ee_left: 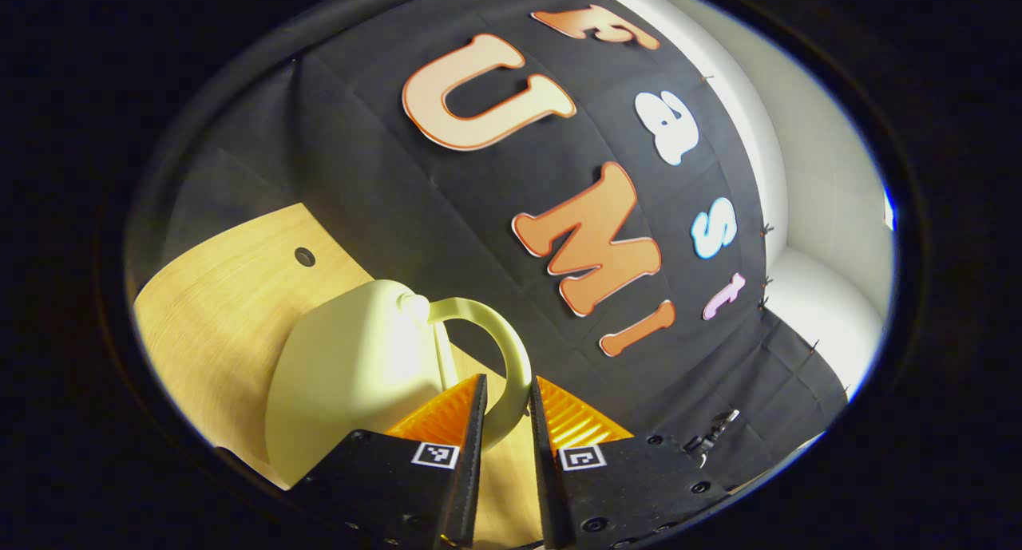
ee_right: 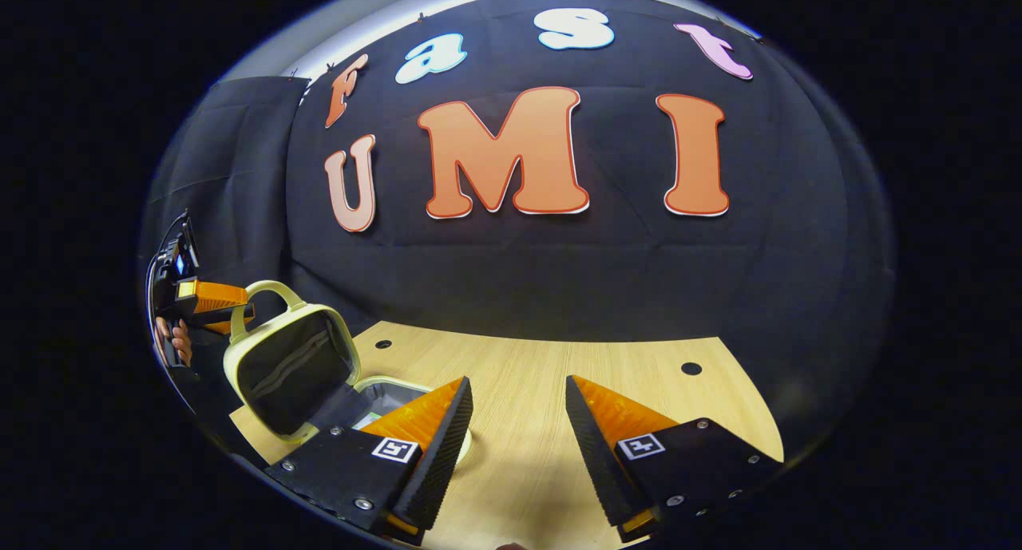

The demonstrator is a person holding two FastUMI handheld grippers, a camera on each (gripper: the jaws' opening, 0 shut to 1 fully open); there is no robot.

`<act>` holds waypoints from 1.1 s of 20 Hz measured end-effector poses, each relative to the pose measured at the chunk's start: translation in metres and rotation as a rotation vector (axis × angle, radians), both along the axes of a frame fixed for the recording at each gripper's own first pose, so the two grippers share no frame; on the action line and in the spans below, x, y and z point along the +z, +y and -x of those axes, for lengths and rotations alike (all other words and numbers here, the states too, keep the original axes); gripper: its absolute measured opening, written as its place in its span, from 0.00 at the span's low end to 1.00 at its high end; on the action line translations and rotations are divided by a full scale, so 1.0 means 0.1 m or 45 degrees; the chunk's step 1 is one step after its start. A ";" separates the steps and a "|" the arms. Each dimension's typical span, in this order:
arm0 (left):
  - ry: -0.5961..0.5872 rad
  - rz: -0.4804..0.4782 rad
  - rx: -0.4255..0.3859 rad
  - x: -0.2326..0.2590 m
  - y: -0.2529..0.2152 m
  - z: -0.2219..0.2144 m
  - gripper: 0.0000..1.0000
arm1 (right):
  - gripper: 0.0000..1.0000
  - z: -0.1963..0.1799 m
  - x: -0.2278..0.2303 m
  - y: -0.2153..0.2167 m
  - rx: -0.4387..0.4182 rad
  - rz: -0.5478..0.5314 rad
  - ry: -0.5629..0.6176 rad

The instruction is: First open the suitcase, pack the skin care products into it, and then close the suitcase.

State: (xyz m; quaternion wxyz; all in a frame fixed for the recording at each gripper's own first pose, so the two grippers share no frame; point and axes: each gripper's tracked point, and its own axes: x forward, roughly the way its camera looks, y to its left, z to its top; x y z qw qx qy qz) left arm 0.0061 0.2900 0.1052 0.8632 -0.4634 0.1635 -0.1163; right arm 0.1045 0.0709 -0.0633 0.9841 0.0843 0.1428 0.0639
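Note:
The pale yellow suitcase stands open at the table's left end. Its lid [ee_right: 291, 370] is raised upright, showing a dark lining with a zip pocket, and its back [ee_left: 351, 374] faces the left gripper view. My left gripper [ee_left: 509, 380] is shut on the lid's arched handle [ee_left: 495, 322], which runs between the fingers; farther off, the left gripper [ee_right: 219, 306] shows with a hand behind it. The suitcase base [ee_right: 383, 392] lies partly hidden behind one of my right fingers. My right gripper [ee_right: 517, 386] hovers open over the bare table, holding nothing.
The light wooden table [ee_right: 543, 358] has small round holes [ee_right: 691, 368] near its back edge and another hole [ee_left: 304, 256] beyond the lid. The black cloth wall rises directly behind the table. Bare tabletop stretches to the right of the suitcase.

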 end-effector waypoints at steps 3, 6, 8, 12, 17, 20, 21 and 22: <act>0.024 -0.079 -0.086 -0.05 -0.54 -0.11 0.31 | 0.76 0.04 -0.02 -0.21 0.001 0.011 0.000; 0.058 -0.107 -0.152 -0.17 -1.00 -0.25 0.29 | 0.76 0.08 -0.07 -0.37 -0.006 0.016 0.005; 0.221 -0.268 -0.054 -0.55 -1.06 -0.35 0.14 | 0.76 0.11 -0.13 -0.48 -0.016 0.013 0.011; 0.334 -0.314 -0.183 -0.88 -1.78 -0.47 0.01 | 0.77 0.17 -0.23 -0.70 -0.028 0.021 0.024; 0.243 -0.522 -0.231 -0.81 -2.15 -0.44 0.04 | 0.76 0.22 -0.19 -0.90 -0.064 0.051 -0.014; 0.184 -0.681 -0.259 -0.70 -2.26 -0.46 0.21 | 0.77 0.24 -0.06 -0.90 -0.069 0.043 -0.053; 0.154 -0.737 -0.262 -0.63 -2.30 -0.45 0.29 | 0.77 0.22 0.00 -0.87 -0.065 0.045 -0.072; 0.123 -0.792 -0.258 -0.59 -2.33 -0.45 0.40 | 0.77 0.20 0.07 -0.86 -0.069 0.054 -0.099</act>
